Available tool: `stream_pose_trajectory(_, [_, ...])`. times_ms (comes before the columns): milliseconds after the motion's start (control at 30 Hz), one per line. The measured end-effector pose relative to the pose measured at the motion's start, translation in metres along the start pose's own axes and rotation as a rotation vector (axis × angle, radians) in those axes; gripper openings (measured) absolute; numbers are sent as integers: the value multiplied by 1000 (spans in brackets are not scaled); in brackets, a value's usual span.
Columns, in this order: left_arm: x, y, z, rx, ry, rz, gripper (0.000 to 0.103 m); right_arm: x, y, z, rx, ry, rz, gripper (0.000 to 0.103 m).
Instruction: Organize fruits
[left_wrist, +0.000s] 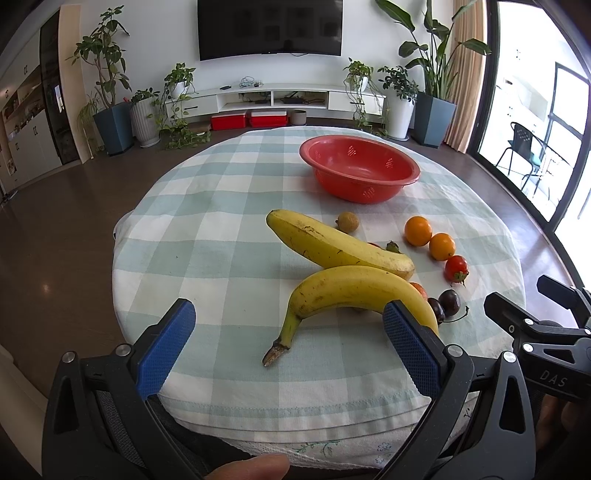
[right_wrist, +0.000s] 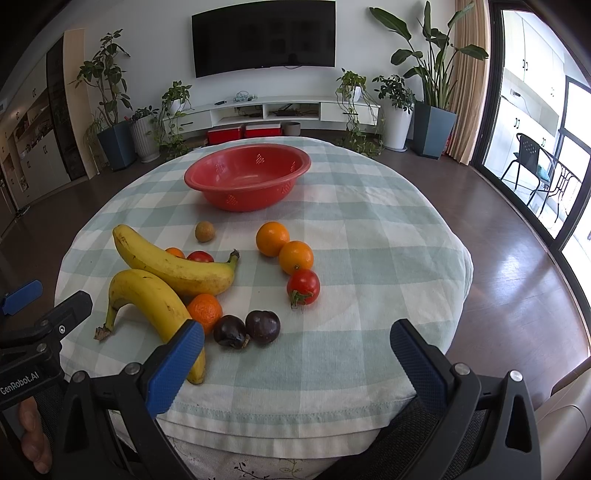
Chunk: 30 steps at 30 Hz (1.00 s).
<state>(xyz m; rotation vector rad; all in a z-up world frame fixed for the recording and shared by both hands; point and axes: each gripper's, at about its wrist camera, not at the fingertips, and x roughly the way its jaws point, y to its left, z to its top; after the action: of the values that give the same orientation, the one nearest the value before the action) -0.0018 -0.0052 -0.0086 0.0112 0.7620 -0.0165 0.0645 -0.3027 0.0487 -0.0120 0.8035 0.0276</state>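
Note:
A red colander bowl (left_wrist: 360, 168) (right_wrist: 248, 176) stands empty at the far side of the checked tablecloth (left_wrist: 229, 236). Nearer lie two bananas (left_wrist: 354, 288) (right_wrist: 173, 266), two oranges (right_wrist: 284, 245), a tomato (right_wrist: 303, 286), two dark plums (right_wrist: 245, 328), a mandarin (right_wrist: 204, 310) and a small brown fruit (right_wrist: 204, 231). My left gripper (left_wrist: 288, 336) is open and empty over the near banana's stem end. My right gripper (right_wrist: 297, 354) is open and empty just short of the plums.
The round table's near edge (right_wrist: 295, 424) is right under both grippers. Each gripper shows at the side of the other's view (left_wrist: 543, 328) (right_wrist: 40, 332). Beyond the table are potted plants, a TV stand and a glass door on the right.

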Motion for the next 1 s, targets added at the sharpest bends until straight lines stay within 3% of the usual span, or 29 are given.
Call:
stream_pose_trajectory(867, [2,1,-1,-13,-18,-14,103,3,1,-4,6,5,6,103])
stream_pose_trajectory(933, [2,0,-1,3,-39,-32,103,4,2,-7,18,3,20,103])
stream_pose_trajectory(1000, [2,1,-1,29,-55,-101,103,5,0,-14,32,-3,40,103])
